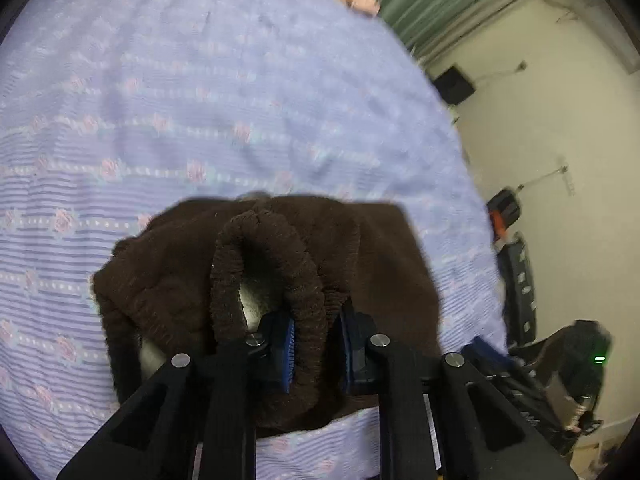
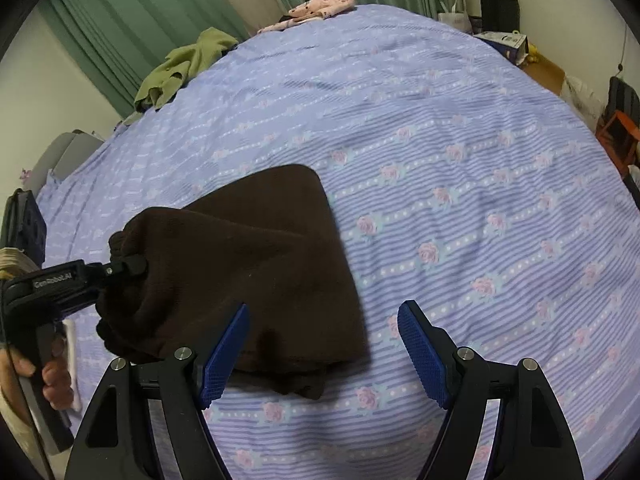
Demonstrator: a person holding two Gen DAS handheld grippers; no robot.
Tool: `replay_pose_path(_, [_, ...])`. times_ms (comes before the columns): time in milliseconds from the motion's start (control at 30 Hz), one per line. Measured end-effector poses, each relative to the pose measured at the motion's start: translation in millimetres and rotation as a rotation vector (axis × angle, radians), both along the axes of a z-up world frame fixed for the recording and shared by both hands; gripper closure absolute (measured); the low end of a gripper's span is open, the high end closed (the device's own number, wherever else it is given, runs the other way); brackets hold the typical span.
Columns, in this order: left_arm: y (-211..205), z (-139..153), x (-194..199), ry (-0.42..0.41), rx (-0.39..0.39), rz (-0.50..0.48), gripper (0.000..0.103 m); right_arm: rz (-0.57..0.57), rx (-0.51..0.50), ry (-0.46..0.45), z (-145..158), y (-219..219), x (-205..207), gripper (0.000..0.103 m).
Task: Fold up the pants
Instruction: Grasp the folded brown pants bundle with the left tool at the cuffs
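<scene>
The brown pants (image 2: 256, 264) are seen lying folded into a compact bundle on the bed (image 2: 460, 128), which is covered by a lilac striped sheet printed with pink roses; the bundle rests near the bed's nearer edge. In the left wrist view the ribbed elastic waistband (image 1: 276, 264) is raised into a loop above the bundle, and the jaws of the left gripper (image 1: 316, 340) are clamped on a section of that band, the blue pads pressed against it from both sides. From the right wrist view the same left gripper (image 2: 132, 266) is shown entering from the left, its tip buried in the bunched fabric, and it is held by a hand (image 2: 48, 376) at the picture's lower left corner. The jaws of the right gripper (image 2: 322, 344) are held wide apart: nothing is gripped between them, the left blue pad overlapping the near edge of the pants in the picture, though contact cannot be told, while the right pad is over bare sheet. At the far side of the bed an olive green garment (image 2: 180, 64) and a pink patterned garment (image 2: 324, 6) are lying, with green curtains (image 2: 132, 12) behind them
</scene>
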State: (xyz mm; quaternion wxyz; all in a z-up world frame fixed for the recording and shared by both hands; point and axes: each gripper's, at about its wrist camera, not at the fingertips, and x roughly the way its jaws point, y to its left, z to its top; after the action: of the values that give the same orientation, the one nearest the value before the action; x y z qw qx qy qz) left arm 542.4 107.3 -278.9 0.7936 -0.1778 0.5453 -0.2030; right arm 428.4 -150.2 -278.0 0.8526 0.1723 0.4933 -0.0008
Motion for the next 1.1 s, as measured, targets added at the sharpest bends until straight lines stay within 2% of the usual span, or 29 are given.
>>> replay_pose_path(100, [17.1, 34.5, -30.4, -0.093, -0.030, 0.038, 0.084, 0.023, 0.016, -0.020, 7.0, 5.3, -4.6, 0.026])
replay_pose_path(200, [32.7, 40.3, -50.9, -0.093, 0.025, 0.063, 0.083, 0.057, 0.004, -0.045, 14.3, 16.6, -7.1, 0.026])
replay_pose_path(233, [40.2, 34.0, -56.5, -0.078, 0.058, 0.074, 0.082, 0.076, 0.004, -0.050, 15.3, 22.8, -6.9, 0.026])
replay_pose_path(333, [60.3, 8.1, -56.7, -0.004, 0.080, 0.125, 0.079, 0.106, 0.001, -0.039, 11.2, 35.3, -3.7, 0.026])
replay_pose_path(367, [65.6, 1.6, -56.2, 0.006, 0.088, 0.138, 0.078, 0.113, -0.005, -0.029, 8.2, 40.0, -2.2, 0.026])
replay_pose_path(467, [70.3, -12.3, -54.4, 0.011, 0.176, 0.156, 0.070, 0.140, -0.012, -0.008, 1.5, 49.6, 0.0, 0.026])
replay_pose_path(500, [69.8, -13.8, -53.9, 0.010, 0.181, 0.158, 0.062, 0.147, -0.017, -0.001, -0.1, 52.4, 0.7, 0.026])
replay_pose_path(533, [69.2, -15.4, -53.9, 0.006, 0.199, 0.160, 0.047, 0.155, -0.020, 0.003, -1.4, 55.2, 0.9, 0.026])
replay_pose_path(600, [69.1, -20.9, -54.1, 0.001, 0.238, 0.167, 0.037, 0.158, -0.025, 0.004, -2.6, 56.7, 0.4, 0.026])
replay_pose_path(767, [75.0, -45.0, -45.3, 0.035, 0.192, 0.169, 0.036, 0.151, -0.044, 0.018, -7.1, 54.3, 3.3, 0.026])
replay_pose_path(833, [73.4, -51.1, -39.6, 0.031, 0.198, 0.155, 0.033, 0.149, -0.056, 0.023, -9.2, 53.2, 5.1, 0.026])
replay_pose_path(900, [73.9, -57.6, -35.6, 0.044, 0.169, 0.151, 0.035, 0.151, -0.059, 0.029, -11.9, 51.7, 7.2, 0.026])
replay_pose_path(967, [74.8, -63.6, -33.5, 0.064, 0.123, 0.152, 0.043, 0.152, -0.066, 0.033, -14.4, 52.1, 9.0, 0.026])
replay_pose_path(1033, [73.4, -63.5, -32.7, 0.063, 0.109, 0.151, 0.058, 0.153, -0.068, 0.039, -17.1, 52.0, 11.2, 0.026])
replay_pose_path(1100, [68.4, -50.5, -33.4, 0.037, 0.139, 0.132, 0.066, 0.154, -0.060, 0.040, -18.7, 51.8, 12.0, 0.026])
